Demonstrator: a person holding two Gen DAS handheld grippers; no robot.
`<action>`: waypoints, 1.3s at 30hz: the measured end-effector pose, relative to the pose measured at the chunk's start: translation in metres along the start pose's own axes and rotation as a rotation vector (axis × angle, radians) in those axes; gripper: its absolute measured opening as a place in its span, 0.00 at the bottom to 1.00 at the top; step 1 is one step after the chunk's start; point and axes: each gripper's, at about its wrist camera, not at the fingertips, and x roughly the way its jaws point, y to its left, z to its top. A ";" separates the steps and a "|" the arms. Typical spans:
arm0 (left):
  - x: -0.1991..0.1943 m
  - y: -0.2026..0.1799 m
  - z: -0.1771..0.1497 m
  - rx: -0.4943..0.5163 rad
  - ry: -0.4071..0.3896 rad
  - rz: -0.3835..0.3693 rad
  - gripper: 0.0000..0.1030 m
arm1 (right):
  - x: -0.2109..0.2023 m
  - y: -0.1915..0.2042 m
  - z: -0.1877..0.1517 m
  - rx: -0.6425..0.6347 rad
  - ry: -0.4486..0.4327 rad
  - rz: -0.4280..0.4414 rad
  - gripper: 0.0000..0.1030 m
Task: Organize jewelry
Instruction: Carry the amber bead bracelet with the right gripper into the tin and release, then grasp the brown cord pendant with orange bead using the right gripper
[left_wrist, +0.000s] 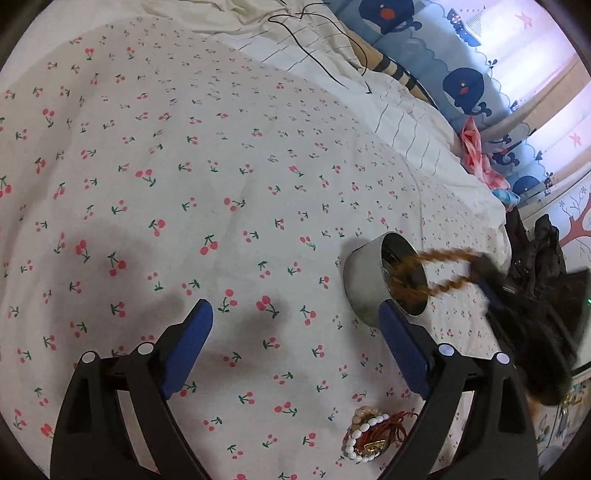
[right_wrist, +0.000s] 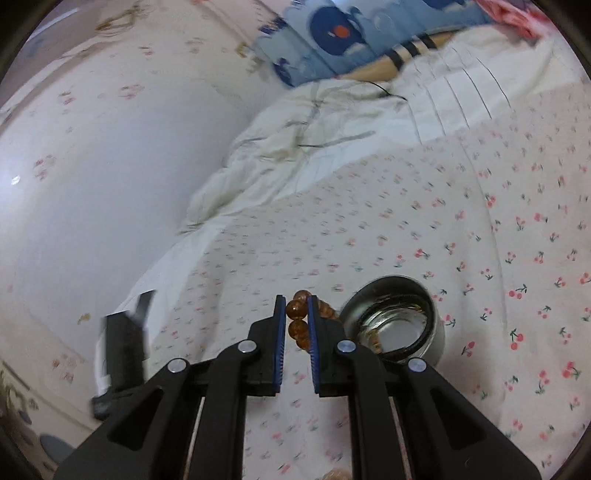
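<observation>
A round metal tin (left_wrist: 362, 280) sits on the cherry-print bedsheet (left_wrist: 184, 184); in the right wrist view the tin (right_wrist: 434, 314) holds a dark ring-shaped band. My right gripper (right_wrist: 296, 310) is shut on an amber bead bracelet (right_wrist: 295, 308), just left of the tin. From the left wrist view that bracelet (left_wrist: 447, 256) hangs blurred over the tin's mouth, with the right gripper (left_wrist: 487, 280) behind it. My left gripper (left_wrist: 295, 314) stands open over bare sheet. A heap of jewelry (left_wrist: 369, 435) with white beads and red cord lies near its right finger.
A rumpled cream quilt (left_wrist: 406, 122) and blue whale-print fabric (left_wrist: 461, 88) lie beyond the tin. Dark clothing (left_wrist: 535, 251) sits at the bed's right edge. A thin black cable (left_wrist: 317, 44) trails over the quilt. A black object (right_wrist: 123, 343) lies at the bed's left edge.
</observation>
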 end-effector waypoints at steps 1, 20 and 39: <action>0.000 -0.002 0.000 0.006 -0.001 0.000 0.85 | 0.007 -0.006 0.000 -0.005 0.011 -0.056 0.12; 0.012 -0.045 -0.057 0.299 0.181 -0.024 0.85 | -0.082 -0.016 -0.118 -0.245 0.169 -0.297 0.45; 0.029 -0.052 -0.078 0.341 0.272 -0.065 0.85 | -0.119 -0.018 -0.108 -0.021 -0.032 0.197 0.02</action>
